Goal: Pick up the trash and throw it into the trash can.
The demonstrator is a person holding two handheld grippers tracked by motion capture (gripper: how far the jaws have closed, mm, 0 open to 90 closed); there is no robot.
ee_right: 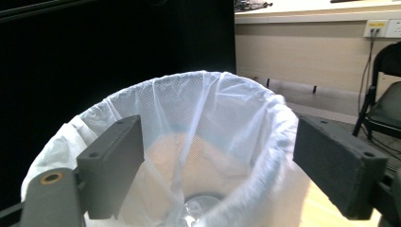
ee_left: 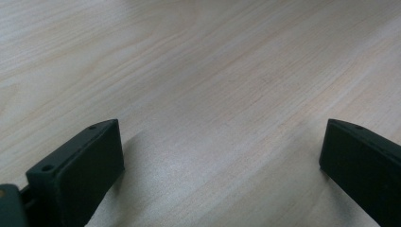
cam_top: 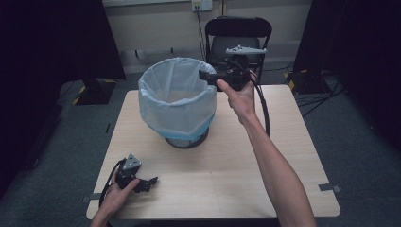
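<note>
Left gripper [cam_top: 150, 182] rests low near the table's [cam_top: 283, 156] front edge, jaws spread over bare wood. Farther off, the right gripper [cam_top: 206, 76] hangs at the bin's [cam_top: 177, 97] far rim, jaws apart; inside, a white liner [ee_right: 208, 142].

Both grippers black w/ blocky jaws: left gripper [cam_top: 150, 181], right gripper [cam_top: 203, 74]; grey 3-cornered top plates, black cables; forearms bare.

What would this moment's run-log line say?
left gripper: open, low over table | right gripper: open, at bin rim | bag liner: fitted | nothing held
</note>
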